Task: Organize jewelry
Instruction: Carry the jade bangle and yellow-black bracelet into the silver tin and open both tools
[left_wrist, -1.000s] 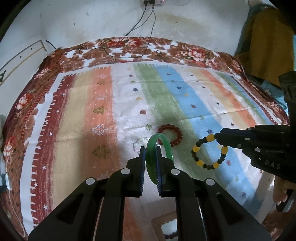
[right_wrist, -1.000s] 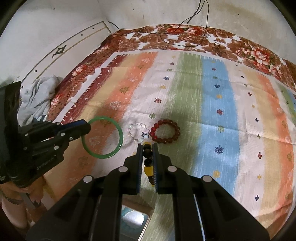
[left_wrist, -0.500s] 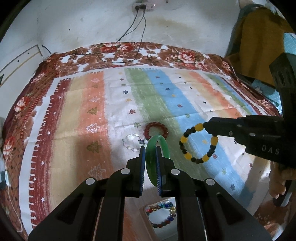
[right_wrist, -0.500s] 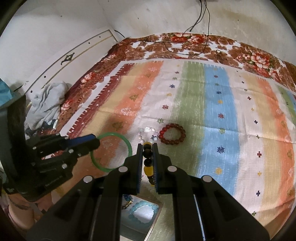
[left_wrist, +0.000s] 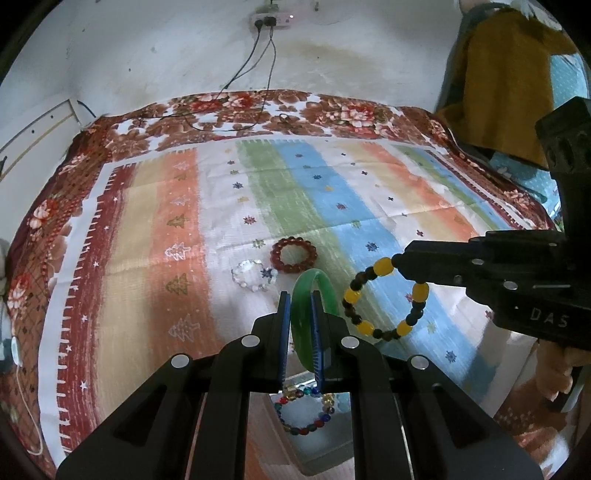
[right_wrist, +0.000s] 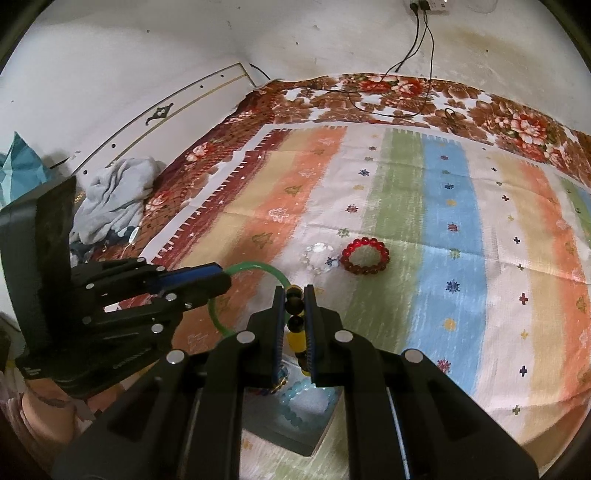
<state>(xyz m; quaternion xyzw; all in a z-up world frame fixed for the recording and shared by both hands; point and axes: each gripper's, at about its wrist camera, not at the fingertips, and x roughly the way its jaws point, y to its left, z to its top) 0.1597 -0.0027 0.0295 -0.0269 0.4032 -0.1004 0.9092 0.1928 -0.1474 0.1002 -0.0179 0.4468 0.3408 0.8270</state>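
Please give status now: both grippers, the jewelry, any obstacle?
Left gripper jaws shut on green bangle. Right gripper shut on yellow-black bracelet. Red bracelet, clear bracelet on cloth. Nothing blocking.

The lower arc of the green bangle (left_wrist: 314, 295) is hidden between the fingers of the left gripper (left_wrist: 300, 339), and in the right wrist view part of its ring disappears behind both grippers. Only a few beads of the yellow and dark bracelet (right_wrist: 295, 325) show in the right gripper (right_wrist: 294, 328); the rest hang out of sight behind its fingers. A shallow tray (right_wrist: 317, 439) below is mostly covered by the gripper bodies, so its beaded contents show only in part. The holding hand (left_wrist: 557, 373) is cut off at the picture's edge. The clear bracelet (left_wrist: 254, 275) is too small to make out bead by bead.
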